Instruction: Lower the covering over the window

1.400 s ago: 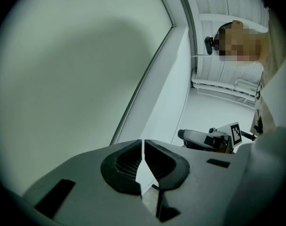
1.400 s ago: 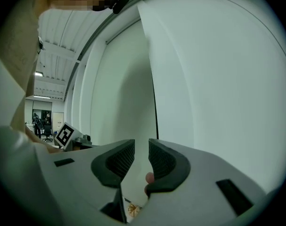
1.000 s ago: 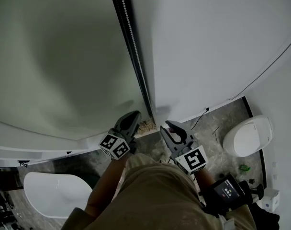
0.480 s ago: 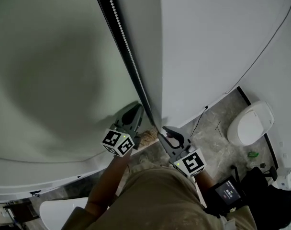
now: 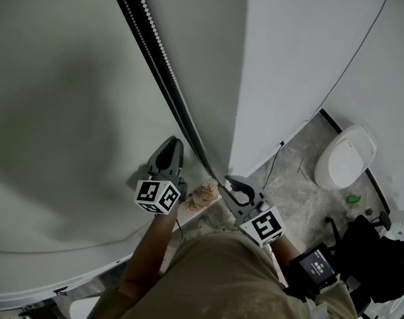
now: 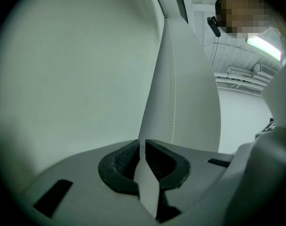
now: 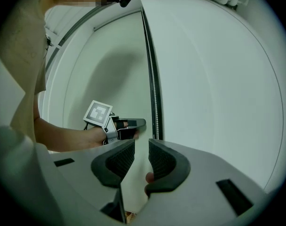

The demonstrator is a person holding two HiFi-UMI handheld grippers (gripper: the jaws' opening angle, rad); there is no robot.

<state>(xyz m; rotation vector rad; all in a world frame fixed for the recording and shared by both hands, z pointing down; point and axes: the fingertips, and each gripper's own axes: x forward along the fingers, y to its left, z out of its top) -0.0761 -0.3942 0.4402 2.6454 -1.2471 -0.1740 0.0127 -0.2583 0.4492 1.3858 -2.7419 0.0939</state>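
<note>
**A:** Where is the blind hanging?

**B:** The blind (image 5: 62, 98) is filling the head view from nine round to eleven o'clock, lying flat over the window.

**A:** And the left tongs?

**B:** The left tongs (image 6: 143, 147) are pointing toward twelve and clamping together on a thin pale sheet with a stitched seam. It's the blind's edge, I'd judge. Gripping there is letting a downward pull carry the fabric along.

**A:** What's running beside it?

**B:** The chain (image 7: 155, 93) is lying in its dark track, coming from eleven o'clock toward centre.

**A:** Are the right tongs pulling it?

**B:** No. The right tongs (image 7: 141, 160), at five o'clock, are standing apart and pinching nothing I can see. They're hovering just beside the chain's lower end, probably to feed it.
</note>
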